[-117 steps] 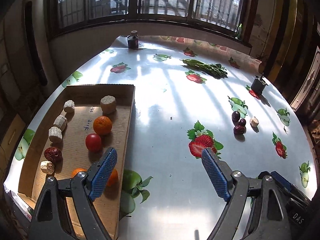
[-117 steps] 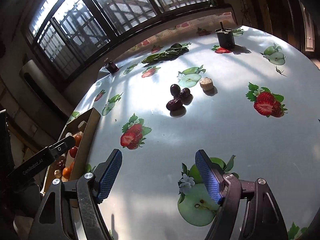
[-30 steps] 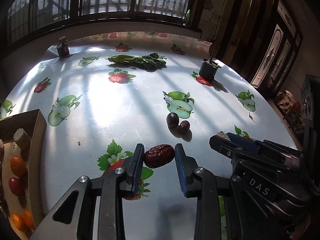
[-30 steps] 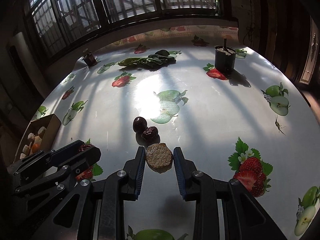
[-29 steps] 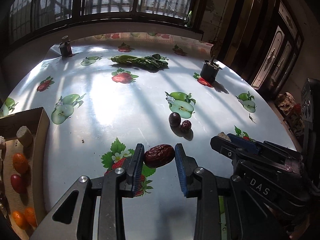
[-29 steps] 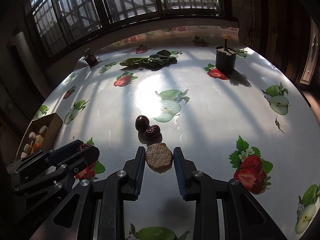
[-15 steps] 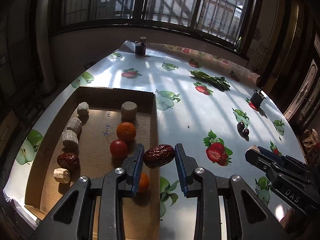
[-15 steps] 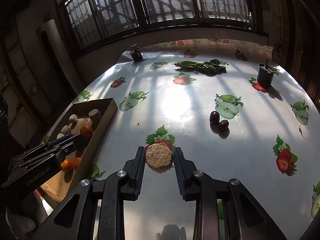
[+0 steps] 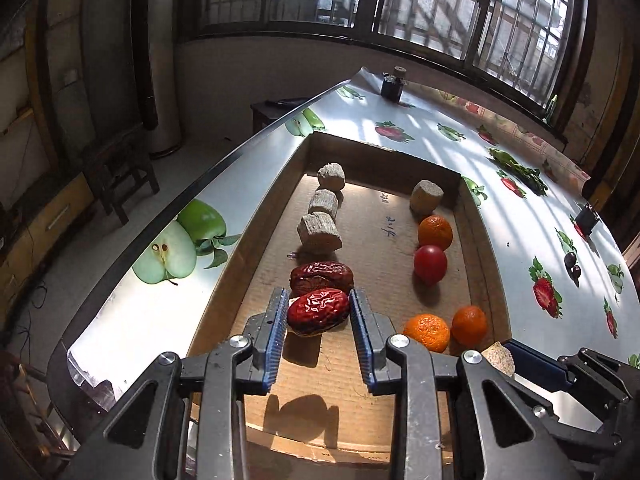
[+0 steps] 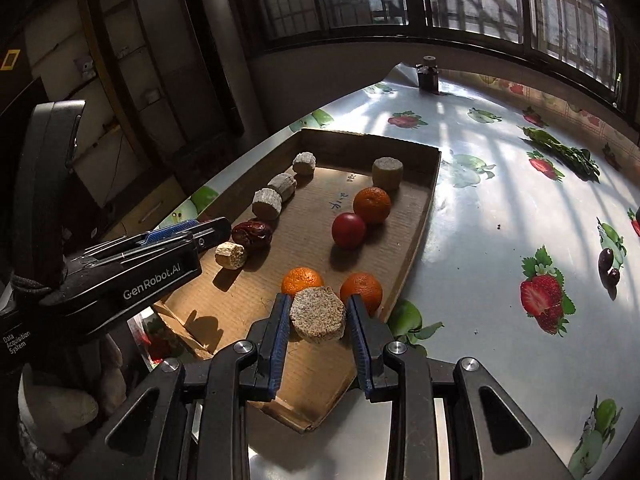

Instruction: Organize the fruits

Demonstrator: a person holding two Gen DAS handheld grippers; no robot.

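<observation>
Here, at the bottom centre of the left wrist view, the left gripper (image 9: 318, 316) is clamped on a red date (image 9: 318, 311), held above the near end of the cardboard tray (image 9: 478, 216). Just beyond it in the frame a second date (image 9: 322, 276) lies on the tray floor. To the lower right two oranges (image 9: 427, 332) sit side by side near the tray wall. Higher up the frame come a tomato (image 9: 430, 263), another orange and a pale chunk; three more pale chunks (image 9: 319, 230) run in a row up the tray's left side.

In the right wrist view, bottom centre, the right gripper (image 10: 319, 318) grips a round beige cake (image 10: 318, 314) over the tray's near right part, just before the two oranges. At left the other gripper reaches in over the tray. A small pale piece (image 10: 231, 255) lies beside the dark date on the tray floor.

Farther off, at the right edge, two dark fruits (image 10: 608, 266) remain on the tablecloth (image 10: 480, 248), well apart from the tray. Greens (image 10: 564, 152) lie toward the upper right.
</observation>
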